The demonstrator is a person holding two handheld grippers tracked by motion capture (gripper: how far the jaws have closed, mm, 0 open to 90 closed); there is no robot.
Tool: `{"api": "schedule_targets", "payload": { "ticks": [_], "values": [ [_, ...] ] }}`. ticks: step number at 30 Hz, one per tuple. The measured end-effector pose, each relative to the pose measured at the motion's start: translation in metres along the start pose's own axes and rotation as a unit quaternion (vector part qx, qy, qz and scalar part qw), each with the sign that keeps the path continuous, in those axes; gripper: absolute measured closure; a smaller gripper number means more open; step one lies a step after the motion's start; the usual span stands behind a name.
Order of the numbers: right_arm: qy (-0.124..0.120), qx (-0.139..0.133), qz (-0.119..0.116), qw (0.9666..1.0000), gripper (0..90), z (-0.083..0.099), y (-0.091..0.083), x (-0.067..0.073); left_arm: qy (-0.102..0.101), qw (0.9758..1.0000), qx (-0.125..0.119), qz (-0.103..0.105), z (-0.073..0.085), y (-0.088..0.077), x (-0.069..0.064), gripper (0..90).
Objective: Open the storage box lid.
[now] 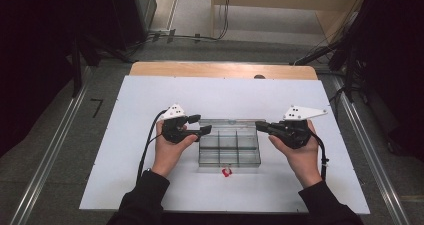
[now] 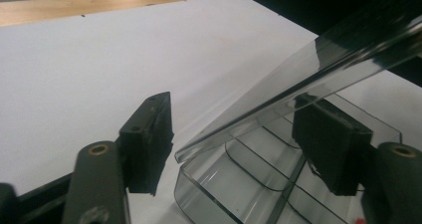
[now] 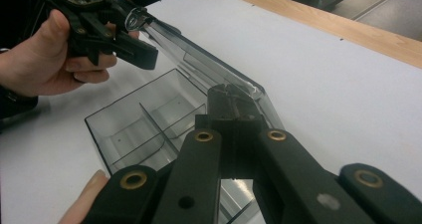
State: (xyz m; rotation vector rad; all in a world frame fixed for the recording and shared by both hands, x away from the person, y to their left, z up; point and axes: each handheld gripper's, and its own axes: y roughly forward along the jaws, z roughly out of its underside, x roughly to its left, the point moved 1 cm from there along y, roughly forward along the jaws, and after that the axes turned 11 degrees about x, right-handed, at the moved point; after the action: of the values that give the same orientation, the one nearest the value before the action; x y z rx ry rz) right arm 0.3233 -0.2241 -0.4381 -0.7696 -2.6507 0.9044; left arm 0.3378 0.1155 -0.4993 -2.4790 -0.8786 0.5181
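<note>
A clear plastic compartment box [image 1: 229, 162] sits mid-table on the white sheet. Its clear lid [image 2: 308, 79] is tilted up from the box [image 2: 209, 194]. My left gripper [image 1: 200, 125] is at the box's left end, open, with the lid's raised edge between its pads [image 2: 147, 144] and no pad pressing on it. My right gripper [image 1: 260, 126] is at the box's right back corner. In the right gripper view it [image 3: 231, 102] is shut on the lid's [image 3: 199, 59] right end, above the divided box [image 3: 129, 129], with the left gripper [image 3: 142, 35] beyond.
A small red piece [image 1: 227, 172] lies on the sheet just in front of the box. The white sheet [image 1: 150, 100] covers a wooden table whose bare strip [image 1: 220, 70] shows at the back. Cables and dark stands surround the table.
</note>
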Motion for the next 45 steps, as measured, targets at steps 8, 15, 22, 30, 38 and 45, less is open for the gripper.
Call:
{"api": "schedule_targets", "payload": {
  "ticks": [8,15,22,30,38,45],
  "values": [
    [0.000,0.004,0.009,1.0000,88.2,-0.002,0.000,-0.006,-0.002,0.9999,-0.007,-0.007,0.001,0.005,0.004,52.0],
    [0.007,0.012,-0.011,0.9998,84.0,0.019,0.000,-0.020,0.003,1.0000,0.001,0.002,0.002,0.006,0.006,57.2],
    [0.052,-0.018,-0.018,0.9983,54.8,0.035,0.000,-0.043,-0.006,0.9999,-0.008,0.007,0.002,0.006,0.008,59.5],
    [0.063,-0.031,-0.033,0.9970,47.0,0.030,0.026,-0.052,-0.019,0.9996,-0.021,0.010,0.002,0.008,0.011,61.9],
    [0.073,-0.032,-0.040,0.9960,62.6,0.025,0.048,-0.053,-0.026,0.9991,-0.027,0.022,0.004,0.011,0.016,63.0],
    [0.083,-0.038,-0.030,0.9954,71.9,0.026,0.058,-0.057,-0.037,0.9986,-0.035,0.012,0.004,0.014,0.019,68.2]
  ]
}}
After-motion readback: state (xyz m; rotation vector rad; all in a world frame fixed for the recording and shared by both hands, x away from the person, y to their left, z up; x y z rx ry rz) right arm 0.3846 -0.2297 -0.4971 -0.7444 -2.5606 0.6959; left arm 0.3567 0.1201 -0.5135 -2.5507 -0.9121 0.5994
